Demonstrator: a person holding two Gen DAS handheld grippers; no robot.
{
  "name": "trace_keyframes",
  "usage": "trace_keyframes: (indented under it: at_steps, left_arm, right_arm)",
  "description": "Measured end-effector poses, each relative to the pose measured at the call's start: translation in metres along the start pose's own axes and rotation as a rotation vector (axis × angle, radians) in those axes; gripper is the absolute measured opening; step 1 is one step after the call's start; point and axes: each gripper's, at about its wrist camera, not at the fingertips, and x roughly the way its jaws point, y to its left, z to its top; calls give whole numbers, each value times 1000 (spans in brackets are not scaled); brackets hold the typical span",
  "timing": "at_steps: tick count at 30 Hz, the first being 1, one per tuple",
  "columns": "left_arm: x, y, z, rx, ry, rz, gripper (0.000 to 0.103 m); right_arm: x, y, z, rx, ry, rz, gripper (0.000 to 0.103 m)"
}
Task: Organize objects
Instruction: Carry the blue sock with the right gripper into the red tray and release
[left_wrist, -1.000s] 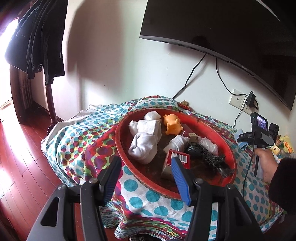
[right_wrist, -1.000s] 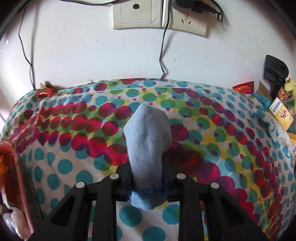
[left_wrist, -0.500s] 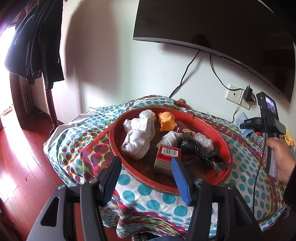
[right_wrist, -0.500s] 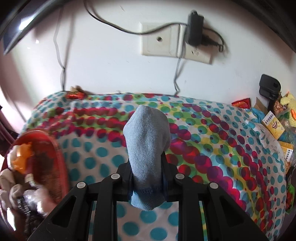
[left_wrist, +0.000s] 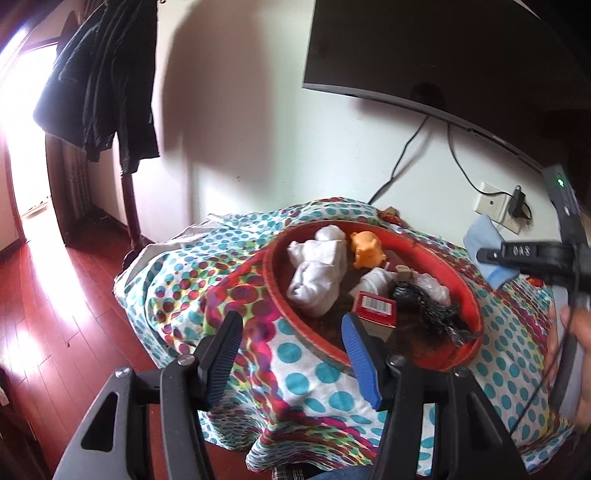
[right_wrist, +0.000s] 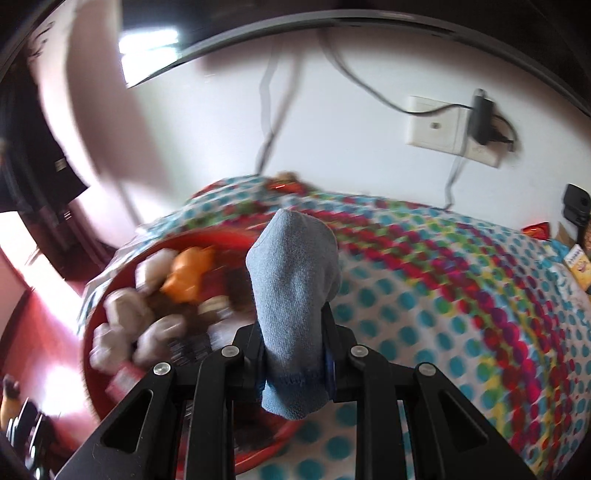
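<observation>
I am carrying a blue sock (right_wrist: 293, 302) in the right tongs (right_wrist: 295, 363), clenched on its cuff at the lower centre of the right wrist view, toe standing up over the dotted cloth (right_wrist: 443, 295) on the table. The left tongs (left_wrist: 291, 354) are hanging released and empty at the bottom of the left wrist view, just short of the red tray (left_wrist: 369, 354).

The step in hand, as I judge it, is bringing the sock over to the tray; the next move calls for lining it up above a bare patch of the tray floor before letting go, without knocking what is already lying there.

In the tray: white socks (left_wrist: 317, 273) bunched at its left side, an orange toy (left_wrist: 365, 249) toward the back, a red box (left_wrist: 375, 308) near the front rim, a black tangle (left_wrist: 428, 308) and a clear wrapper (left_wrist: 430, 288) at the right. In the right wrist view the tray (right_wrist: 99, 369) is sitting blurred at lower left.
</observation>
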Motion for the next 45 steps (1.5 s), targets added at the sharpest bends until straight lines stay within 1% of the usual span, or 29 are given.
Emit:
trace_keyframes:
  at_steps: [2,6,9,14,19,29,32,36,40,45]
  left_arm:
    - [3,5,0,-9,6,16,57]
    - [8,8,-3,-11,11,35,57]
    - [13,8,-5,-1,26,37,57]
    - [18,9,-6,0,36,40,57]
    - [23,8,-8,9,59,44,57]
    - [27,4,-10,25,77,47,57]
    - [28,4,-10,26,80,45,57]
    - [29,3,-11,28,87,42,57]
    - [29,2,-12,33,89,42,57]
    - [29,0,-13,40,94,40,57]
  right_arm:
    - [-1,18,-12,-20,13,40,22]
    - [2,51,-36,-71,40,84,22]
    - [8,72,-56,-78,78,130,22]
    - [21,84,-82,-88,127,151,22]
    - [34,75,-92,-69,159,121,22]
    - [50,41,-73,-44,145,-9,22]
    - [52,34,-70,-12,154,-10,22]
    - [46,49,-77,-62,144,3,23]
    - [42,73,-87,-112,146,26,24]
    - [40,98,-98,-182,142,3,24]
